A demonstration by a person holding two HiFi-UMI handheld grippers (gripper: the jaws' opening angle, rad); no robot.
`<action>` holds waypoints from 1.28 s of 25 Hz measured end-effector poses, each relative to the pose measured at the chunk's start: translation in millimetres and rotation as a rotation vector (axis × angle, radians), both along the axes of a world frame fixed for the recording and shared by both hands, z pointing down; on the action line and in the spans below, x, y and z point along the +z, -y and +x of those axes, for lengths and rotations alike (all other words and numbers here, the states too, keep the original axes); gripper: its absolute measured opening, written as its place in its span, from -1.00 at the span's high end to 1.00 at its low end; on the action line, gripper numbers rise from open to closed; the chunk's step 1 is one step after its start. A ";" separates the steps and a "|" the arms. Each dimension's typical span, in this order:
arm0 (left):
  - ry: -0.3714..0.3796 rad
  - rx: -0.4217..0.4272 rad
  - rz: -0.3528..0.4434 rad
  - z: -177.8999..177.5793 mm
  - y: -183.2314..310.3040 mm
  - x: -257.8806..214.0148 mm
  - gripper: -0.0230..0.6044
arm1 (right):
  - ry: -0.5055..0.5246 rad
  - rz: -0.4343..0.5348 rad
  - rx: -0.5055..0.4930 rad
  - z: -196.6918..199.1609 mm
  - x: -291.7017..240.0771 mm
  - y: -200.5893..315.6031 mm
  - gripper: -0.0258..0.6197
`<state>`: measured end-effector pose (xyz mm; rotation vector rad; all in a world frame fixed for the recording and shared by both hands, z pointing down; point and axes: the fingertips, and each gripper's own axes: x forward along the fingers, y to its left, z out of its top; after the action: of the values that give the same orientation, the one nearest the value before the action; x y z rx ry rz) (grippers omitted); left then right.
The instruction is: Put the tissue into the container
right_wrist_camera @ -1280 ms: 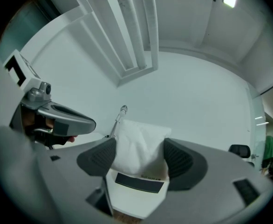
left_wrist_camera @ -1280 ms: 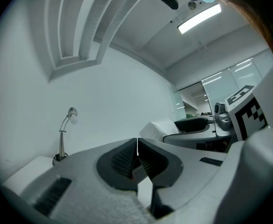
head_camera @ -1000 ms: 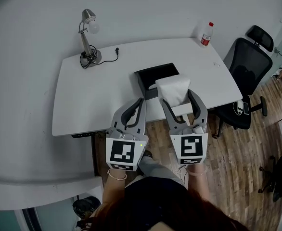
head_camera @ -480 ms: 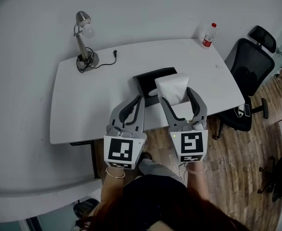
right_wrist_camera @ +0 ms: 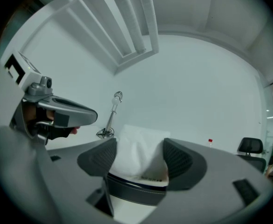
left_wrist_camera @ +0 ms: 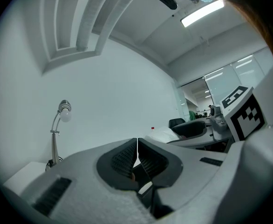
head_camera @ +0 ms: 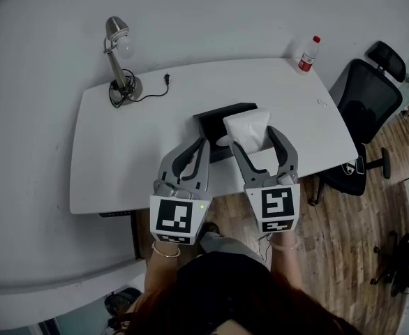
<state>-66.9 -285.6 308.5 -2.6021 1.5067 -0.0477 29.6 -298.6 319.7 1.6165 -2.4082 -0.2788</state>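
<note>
You hold both grippers side by side over the near edge of the table (head_camera: 121, 159), jaws aimed away from you. Your left gripper (head_camera: 202, 146) is clenched on nothing, its 2 jaws pressed together. Your right gripper (head_camera: 255, 139) grasps the tissue (head_camera: 246, 126) pack over the near right corner of the black container (head_camera: 215, 116). Only the right gripper view shows the container's dark rim just beneath the pack. The pack's wider side lies across the jaws, and its white end points past the tips, toward the far wall.
</note>
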 end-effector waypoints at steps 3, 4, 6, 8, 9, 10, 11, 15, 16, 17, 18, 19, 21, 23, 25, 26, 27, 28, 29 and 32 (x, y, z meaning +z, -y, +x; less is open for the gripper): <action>-0.003 0.000 -0.009 1.1 8.8 3.5 0.84 | 0.000 -0.019 -0.003 0.1 6.2 9.1 -0.10; -0.007 -0.002 -0.014 1.6 11.5 4.2 0.84 | 0.001 -0.025 -0.004 0.4 8.0 12.1 -0.10; -0.018 -0.004 -0.024 3.1 16.6 4.8 0.84 | 0.001 -0.036 -0.005 1.3 11.2 18.2 -0.10; -0.009 -0.002 -0.026 3.4 21.6 8.3 0.84 | 0.004 -0.046 -0.004 2.1 14.6 23.7 -0.09; -0.004 -0.002 -0.027 3.1 24.0 10.0 0.84 | 0.006 -0.050 -0.005 2.1 16.3 26.4 -0.09; -0.001 -0.004 -0.029 2.6 26.4 11.2 0.84 | 0.008 -0.054 -0.007 1.8 17.7 29.3 -0.09; 0.000 -0.006 -0.032 2.2 28.9 12.1 0.83 | 0.011 -0.059 -0.009 1.5 19.1 32.3 -0.09; 0.002 -0.015 -0.045 0.3 39.8 16.3 0.84 | 0.014 -0.083 -0.017 0.2 27.4 44.9 -0.09; 0.002 -0.017 -0.048 -0.8 42.8 17.9 0.84 | 0.014 -0.089 -0.019 -0.6 30.1 48.0 -0.09; 0.002 -0.019 -0.052 -2.1 45.9 19.6 0.84 | 0.014 -0.095 -0.021 -1.6 32.8 51.0 -0.09; 0.002 -0.021 -0.055 -3.2 49.0 21.0 0.84 | 0.013 -0.101 -0.023 -2.7 35.2 54.0 -0.09; 0.002 -0.023 -0.058 -4.2 52.1 22.4 0.83 | 0.012 -0.107 -0.026 -3.7 37.6 56.9 -0.09; 0.002 -0.025 -0.063 -5.6 58.2 25.2 0.84 | 0.007 -0.121 -0.031 -5.9 43.4 62.8 -0.09; 0.002 -0.026 -0.071 -6.4 63.7 28.7 0.84 | -0.002 -0.141 -0.036 -8.0 51.7 68.1 -0.09; 0.003 -0.027 -0.080 -6.6 68.5 32.4 0.84 | -0.008 -0.166 -0.040 -9.2 61.2 72.7 -0.09; 0.003 -0.028 -0.084 -6.9 70.8 33.9 0.84 | -0.011 -0.179 -0.042 -9.8 65.6 74.8 -0.09; 0.003 -0.029 -0.088 -7.5 73.1 35.2 0.84 | -0.014 -0.190 -0.043 -10.4 69.3 76.8 -0.09; 0.002 -0.031 -0.091 -8.3 75.5 36.1 0.84 | -0.016 -0.198 -0.045 -11.1 72.1 78.7 -0.09; 0.000 -0.032 -0.093 -9.2 77.9 37.0 0.83 | -0.018 -0.203 -0.048 -11.9 74.1 80.7 -0.09; -0.006 -0.036 -0.101 -10.7 83.9 40.7 0.84 | -0.018 -0.210 -0.052 -13.1 77.8 86.0 -0.09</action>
<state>-77.6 -369.4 349.2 -2.6547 1.5931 -0.1236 16.6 -384.6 397.4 1.4556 -2.3778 -0.0460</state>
